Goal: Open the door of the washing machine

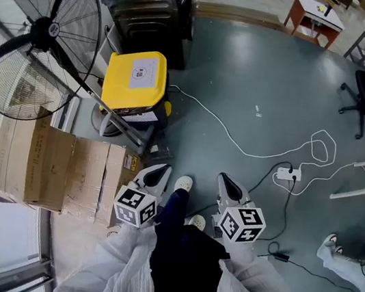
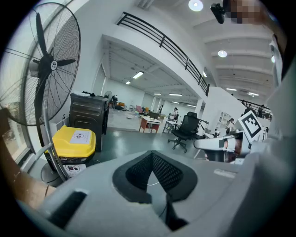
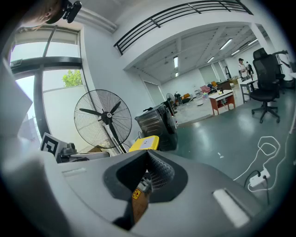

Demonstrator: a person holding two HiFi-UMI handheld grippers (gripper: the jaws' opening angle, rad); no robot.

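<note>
The task looks barely begun, at the approach step. The left hand-held gripper (image 1: 156, 173) and the right hand-held gripper (image 1: 227, 183) are held low in front of the person, each with its jaws together on nothing. What I take for the washing machine (image 1: 152, 15), a dark box, stands well apart at 11 o'clock, behind a yellow bin (image 1: 135, 78) and beside the fan (image 1: 45, 32). No door shows from here. The next move calls for walking over, finding the door and parting one gripper's jaws.
</note>
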